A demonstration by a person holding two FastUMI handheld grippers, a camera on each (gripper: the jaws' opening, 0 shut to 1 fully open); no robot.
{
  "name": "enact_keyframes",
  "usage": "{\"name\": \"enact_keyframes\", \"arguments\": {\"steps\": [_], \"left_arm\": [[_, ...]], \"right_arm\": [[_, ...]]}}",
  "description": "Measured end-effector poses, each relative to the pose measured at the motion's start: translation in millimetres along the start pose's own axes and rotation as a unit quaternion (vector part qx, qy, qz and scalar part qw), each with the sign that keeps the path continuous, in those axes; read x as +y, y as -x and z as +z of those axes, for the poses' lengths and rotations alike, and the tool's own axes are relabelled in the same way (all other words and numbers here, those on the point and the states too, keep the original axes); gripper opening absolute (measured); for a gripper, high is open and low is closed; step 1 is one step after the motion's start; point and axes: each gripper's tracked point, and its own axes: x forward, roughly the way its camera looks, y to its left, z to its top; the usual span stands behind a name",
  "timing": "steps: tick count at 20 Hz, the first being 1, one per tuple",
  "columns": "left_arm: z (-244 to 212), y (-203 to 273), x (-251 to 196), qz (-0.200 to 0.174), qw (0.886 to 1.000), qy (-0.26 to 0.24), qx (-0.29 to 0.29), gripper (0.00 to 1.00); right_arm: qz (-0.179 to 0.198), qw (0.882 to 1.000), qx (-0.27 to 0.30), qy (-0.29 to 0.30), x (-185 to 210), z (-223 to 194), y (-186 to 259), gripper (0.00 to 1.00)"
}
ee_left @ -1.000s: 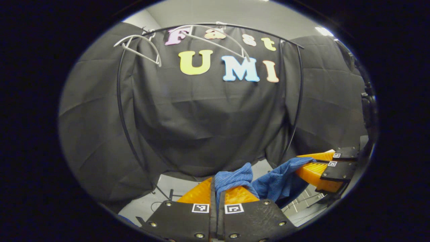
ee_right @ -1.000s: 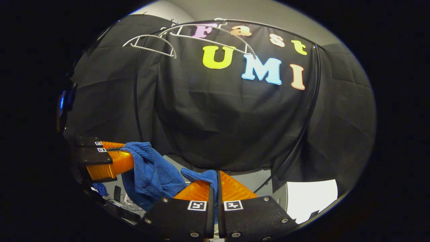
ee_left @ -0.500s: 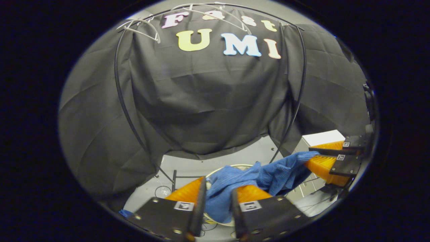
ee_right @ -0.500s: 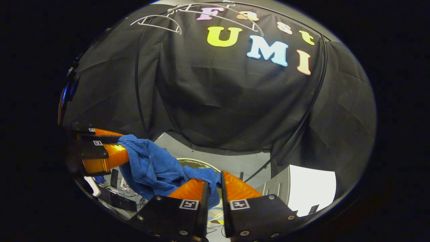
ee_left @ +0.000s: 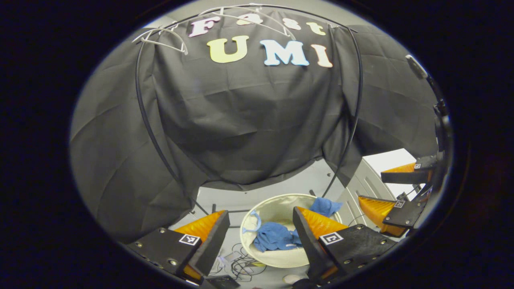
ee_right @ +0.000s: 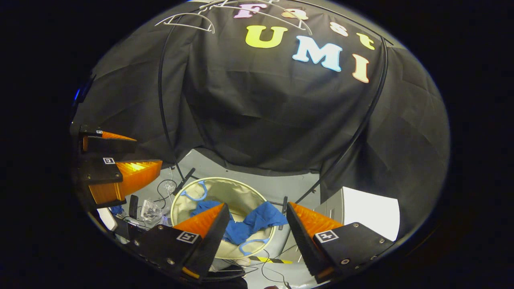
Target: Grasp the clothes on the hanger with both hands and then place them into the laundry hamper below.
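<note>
In the left gripper view the left gripper (ee_left: 259, 218) has its two fingers spread wide with nothing between them, and through the gap, toward six o'clock, sits the round cream laundry hamper (ee_left: 257, 208) on the pale floor (ee_left: 225, 196). The blue clothes (ee_left: 275, 237) lie crumpled inside the hamper, with one fold draped over its rim near three o'clock of the hamper's circle. At four o'clock of this view the right gripper (ee_left: 379, 186) is seen from the side, its fingers also parted and holding nothing. In the right gripper view the right gripper (ee_right: 257, 210) is likewise wide open and bare, above the same laundry hamper (ee_right: 237, 190); the blue clothes (ee_right: 257, 220) rest inside it, partly hanging over the rim at its four o'clock side. The left gripper (ee_right: 146, 150) appears at nine o'clock of this view, fingers apart and holding nothing. White hangers (ee_left: 162, 36) hang bare on the black clothes rack (ee_left: 140, 108) at eleven to twelve o'clock in both views. A tangle of cables (ee_right: 166, 186) lies on the floor just beside the hamper, at its left in the right gripper view.
</note>
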Motion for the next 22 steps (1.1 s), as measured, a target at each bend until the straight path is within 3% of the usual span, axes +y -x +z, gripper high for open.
{"name": "enact_keyframes", "arguments": {"steps": [5, 11, 19, 22], "left_arm": [[17, 25, 6, 0.015, 0.999, -0.008, -0.028, 0.92], [85, 63, 13, 0.041, 0.995, 0.01, -0.095, 0.98], [189, 176, -2, 0.076, 0.969, 0.049, -0.231, 0.96], [217, 215, -6, 0.087, 0.957, 0.041, -0.272, 0.96]], "right_arm": [[0.002, 1.0, -0.028, -0.013, -3, 13, 13, 0.94], [-0.012, 0.994, -0.107, -0.038, -36, 63, 63, 0.95], [-0.042, 0.97, -0.222, -0.089, -113, 124, 170, 0.95], [-0.052, 0.96, -0.262, -0.088, -135, 138, 205, 0.96]]}}
